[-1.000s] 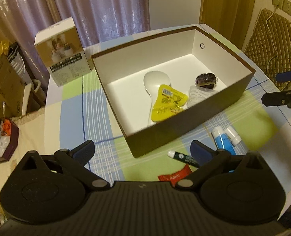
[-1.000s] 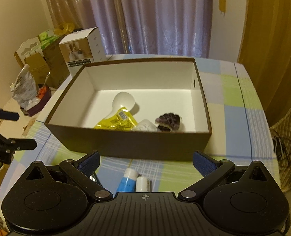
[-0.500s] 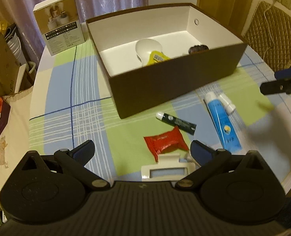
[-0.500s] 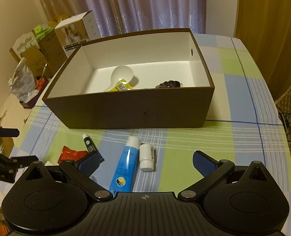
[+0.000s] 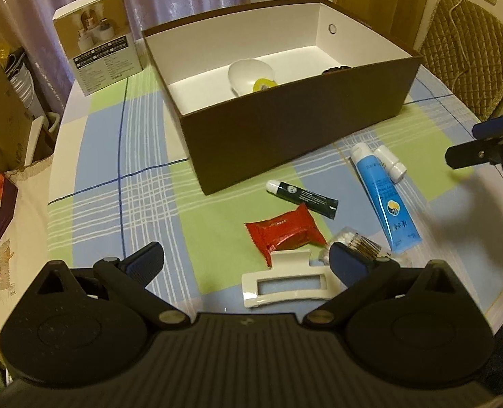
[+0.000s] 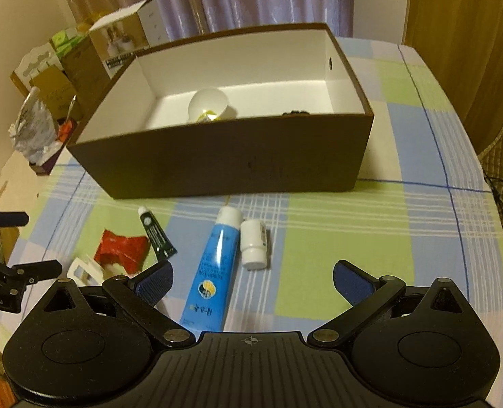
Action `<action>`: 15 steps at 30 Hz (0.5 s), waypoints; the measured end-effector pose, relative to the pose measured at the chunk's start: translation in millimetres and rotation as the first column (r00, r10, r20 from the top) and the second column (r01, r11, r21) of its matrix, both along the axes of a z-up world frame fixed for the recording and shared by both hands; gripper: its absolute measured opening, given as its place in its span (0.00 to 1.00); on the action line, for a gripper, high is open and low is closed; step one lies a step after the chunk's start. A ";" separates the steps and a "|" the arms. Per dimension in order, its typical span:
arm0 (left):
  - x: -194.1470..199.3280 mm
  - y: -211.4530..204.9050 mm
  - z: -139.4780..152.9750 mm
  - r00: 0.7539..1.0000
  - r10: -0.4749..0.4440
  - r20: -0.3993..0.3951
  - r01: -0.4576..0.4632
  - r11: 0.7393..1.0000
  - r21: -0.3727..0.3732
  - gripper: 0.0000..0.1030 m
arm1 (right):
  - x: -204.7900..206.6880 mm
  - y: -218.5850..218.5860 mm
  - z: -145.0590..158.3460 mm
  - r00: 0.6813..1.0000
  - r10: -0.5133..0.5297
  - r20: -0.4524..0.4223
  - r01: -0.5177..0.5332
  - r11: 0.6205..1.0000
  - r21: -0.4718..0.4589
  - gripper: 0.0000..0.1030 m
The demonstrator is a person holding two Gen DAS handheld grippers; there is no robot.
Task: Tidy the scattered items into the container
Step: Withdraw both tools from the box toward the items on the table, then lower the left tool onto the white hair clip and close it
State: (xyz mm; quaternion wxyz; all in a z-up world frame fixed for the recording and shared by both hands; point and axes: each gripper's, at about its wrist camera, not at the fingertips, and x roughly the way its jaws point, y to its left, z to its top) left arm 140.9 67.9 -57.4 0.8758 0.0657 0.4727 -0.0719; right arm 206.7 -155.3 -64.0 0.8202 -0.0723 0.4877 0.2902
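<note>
Checked tablecloth (image 5: pixel 142 170) under box (image 5: pixel 285 142), tubes (image 6: pixel 214 272), packet (image 5: pixel 285 231).

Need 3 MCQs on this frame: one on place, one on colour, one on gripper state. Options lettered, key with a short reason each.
1. Where does the small white bottle lie?
A. inside the brown box
B. on the tablecloth beside the blue tube
C. on top of the red packet

2. What colour is the packet next to the white hair clip?
A. red
B. yellow
C. purple

3. How does the right hand-held gripper stand?
A. shut on the blue tube
B. shut on nothing
C. open, holding nothing

Key:
1 B: the bottle rests on the cloth right alongside the blue tube, in front of the brown box.
2 A: the wrapper is plainly red in both views.
3 C: its jaws are spread wide above the cloth, with nothing between them; the left hand-held gripper is open too.
</note>
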 end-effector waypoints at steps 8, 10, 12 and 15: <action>-22.9 -17.9 -9.5 0.974 -0.226 0.034 0.223 0.972 0.078 0.98 | -10.9 -5.5 -18.9 0.999 0.034 -0.008 -0.035 0.997 -0.062 1.00; -28.2 -20.2 -12.0 0.961 -0.274 0.030 0.270 0.959 0.086 0.96 | -14.6 -8.8 -24.2 0.999 0.043 -0.009 -0.044 0.997 -0.071 1.00; -30.4 -21.7 -14.4 0.952 -0.304 0.024 0.301 0.950 0.082 0.94 | -18.3 -12.0 -29.2 0.998 0.053 -0.016 -0.054 0.996 -0.074 1.00; -29.6 -23.2 -18.5 0.945 -0.328 0.011 0.327 0.942 0.074 0.92 | -21.7 -16.8 -35.1 0.998 0.054 -0.034 -0.056 0.996 -0.071 1.00</action>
